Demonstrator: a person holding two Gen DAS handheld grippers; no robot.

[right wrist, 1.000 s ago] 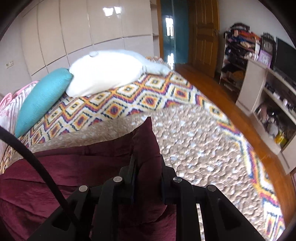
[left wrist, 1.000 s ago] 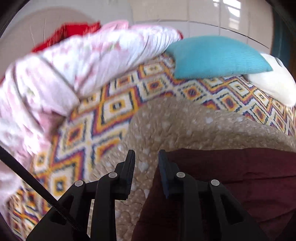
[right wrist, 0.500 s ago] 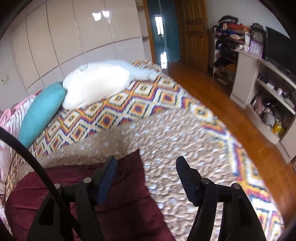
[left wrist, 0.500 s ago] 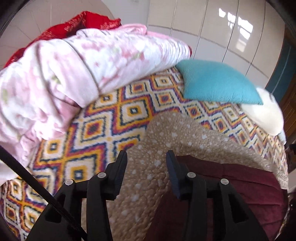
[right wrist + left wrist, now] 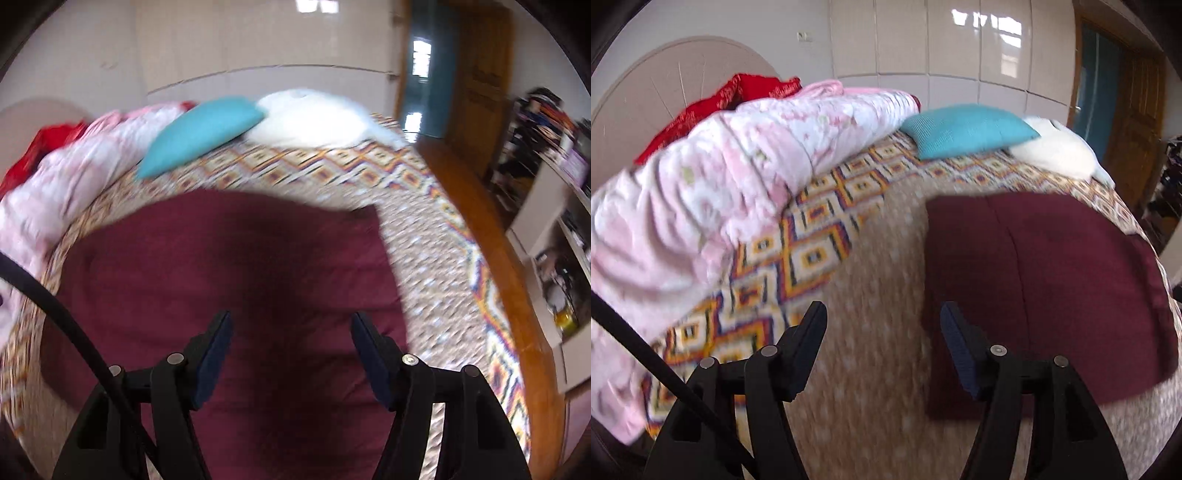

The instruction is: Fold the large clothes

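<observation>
A dark maroon garment (image 5: 1052, 280) lies folded flat as a rough rectangle on a tan dotted blanket (image 5: 871, 302) on the bed. It also fills the middle of the right wrist view (image 5: 229, 280). My left gripper (image 5: 882, 325) is open and empty, held above the blanket just left of the garment's left edge. My right gripper (image 5: 291, 332) is open and empty, held above the garment's near half.
A pink floral duvet (image 5: 713, 192) and red cloth (image 5: 738, 92) are piled at the left. A teal pillow (image 5: 964, 129) and white pillow (image 5: 1056, 151) lie at the far side. The patterned bedspread (image 5: 812, 236) shows. Wooden floor (image 5: 480, 206) and shelves (image 5: 554, 206) are to the right.
My right gripper let go of the maroon garment and opened wide. My left gripper opened too. Both pulled back and up, and the garment now lies flat.
</observation>
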